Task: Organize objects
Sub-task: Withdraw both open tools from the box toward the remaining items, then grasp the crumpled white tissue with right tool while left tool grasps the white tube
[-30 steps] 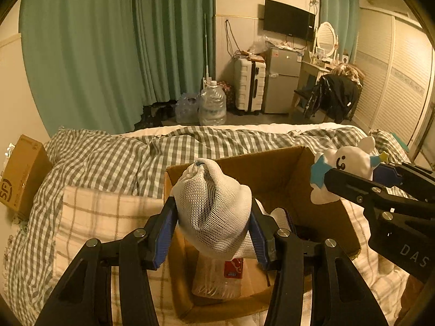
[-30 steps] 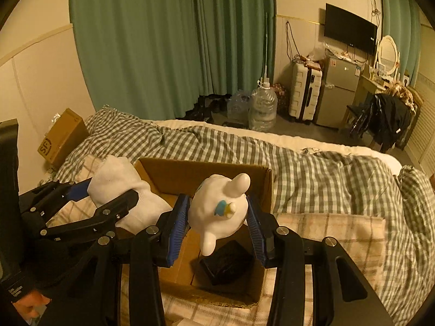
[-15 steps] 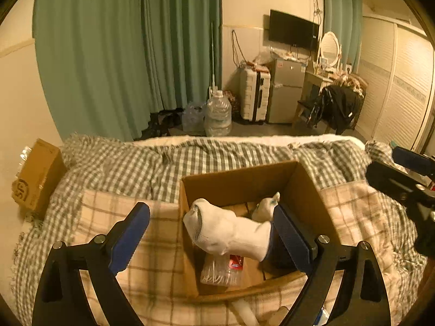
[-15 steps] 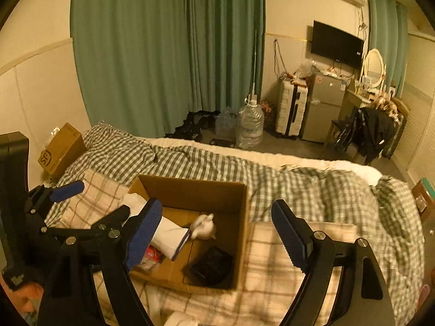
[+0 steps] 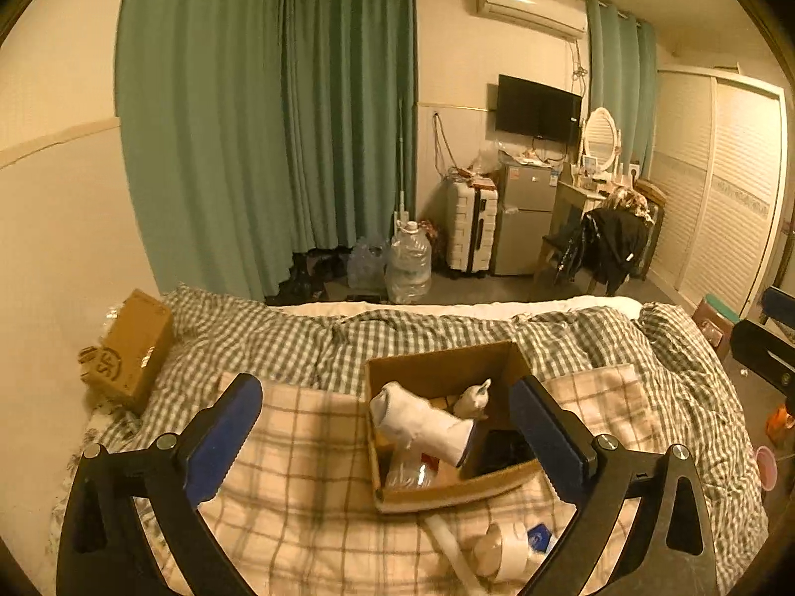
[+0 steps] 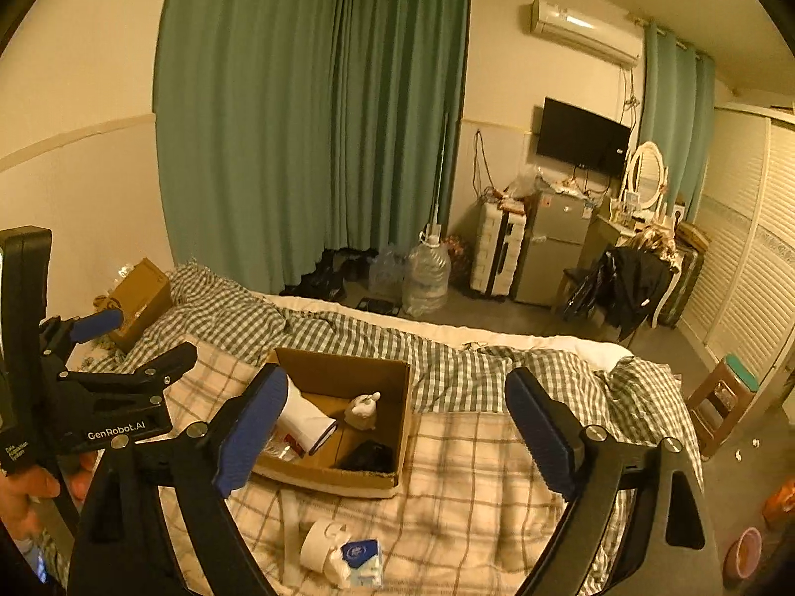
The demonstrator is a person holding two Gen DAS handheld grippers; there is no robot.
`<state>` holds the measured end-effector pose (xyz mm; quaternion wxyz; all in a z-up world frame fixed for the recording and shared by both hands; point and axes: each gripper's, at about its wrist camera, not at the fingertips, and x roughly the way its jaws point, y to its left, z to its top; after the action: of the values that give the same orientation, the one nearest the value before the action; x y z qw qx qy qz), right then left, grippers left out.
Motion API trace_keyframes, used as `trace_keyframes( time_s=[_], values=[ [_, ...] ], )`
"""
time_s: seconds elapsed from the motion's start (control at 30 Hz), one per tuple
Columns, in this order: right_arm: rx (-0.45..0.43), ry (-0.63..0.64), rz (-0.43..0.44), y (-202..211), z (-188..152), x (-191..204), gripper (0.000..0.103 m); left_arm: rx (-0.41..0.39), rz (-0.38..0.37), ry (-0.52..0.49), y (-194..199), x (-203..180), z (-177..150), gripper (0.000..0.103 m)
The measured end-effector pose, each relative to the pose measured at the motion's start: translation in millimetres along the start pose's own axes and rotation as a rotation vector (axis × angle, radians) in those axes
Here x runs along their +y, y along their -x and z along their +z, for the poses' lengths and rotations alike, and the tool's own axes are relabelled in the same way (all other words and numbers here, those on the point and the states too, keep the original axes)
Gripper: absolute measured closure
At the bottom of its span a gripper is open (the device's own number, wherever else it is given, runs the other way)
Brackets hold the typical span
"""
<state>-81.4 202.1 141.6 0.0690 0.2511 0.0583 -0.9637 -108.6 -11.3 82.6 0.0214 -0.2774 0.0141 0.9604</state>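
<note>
An open cardboard box (image 5: 437,362) (image 6: 343,372) sits on the plaid blanket on the bed. Inside lie a white sock (image 5: 422,422) (image 6: 303,417), a small white plush toy (image 5: 474,397) (image 6: 362,405), a clear plastic bottle (image 5: 407,474) and a black item (image 5: 507,449) (image 6: 367,457). My left gripper (image 5: 385,439) is open and empty, raised above and in front of the box. My right gripper (image 6: 395,432) is open and empty, also raised back from the box. The left gripper's body (image 6: 114,402) shows at the left of the right wrist view.
A roll of white tape (image 5: 504,549) (image 6: 320,544) and a small blue-and-white packet (image 6: 360,561) lie on the blanket (image 6: 472,472) in front of the box. A second cardboard box (image 5: 129,347) sits at the bed's far left. Beyond the bed are water jugs (image 5: 407,263) and furniture.
Both grippers opened and let go of the sock and the plush toy, which now lie in the box. Both grippers have pulled up and back from the box.
</note>
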Motion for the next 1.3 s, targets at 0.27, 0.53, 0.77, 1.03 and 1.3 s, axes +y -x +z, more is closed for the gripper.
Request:
trace_keyframes(
  time_s=[0.27, 0.53, 0.77, 1.03, 1.3],
  values=[
    [0.001, -0.014, -0.003, 27.4, -32.9, 21.4, 0.009, 0.008, 0.022, 0.043, 23.0, 16.4, -40.9, 0.000],
    [0.138, -0.017, 0.003, -26.1, -101.5, 41.8, 0.009, 0.133, 0.062, 0.094, -19.5, 26.1, -114.4, 0.000],
    [0.318, -0.028, 0.007, -99.6, -168.0, 44.1, 0.009, 0.268, 0.093, 0.093, -70.0, 23.4, -165.4, 0.000],
    [0.443, 0.013, 0.051, -143.3, -213.3, 59.0, 0.010, 0.358, 0.095, 0.071, -98.1, 16.3, -189.4, 0.000],
    [0.487, -0.034, 0.072, -139.2, -226.6, 37.2, 0.024, 0.427, 0.032, 0.034, -114.3, -2.9, -199.9, 0.000]
  ],
)
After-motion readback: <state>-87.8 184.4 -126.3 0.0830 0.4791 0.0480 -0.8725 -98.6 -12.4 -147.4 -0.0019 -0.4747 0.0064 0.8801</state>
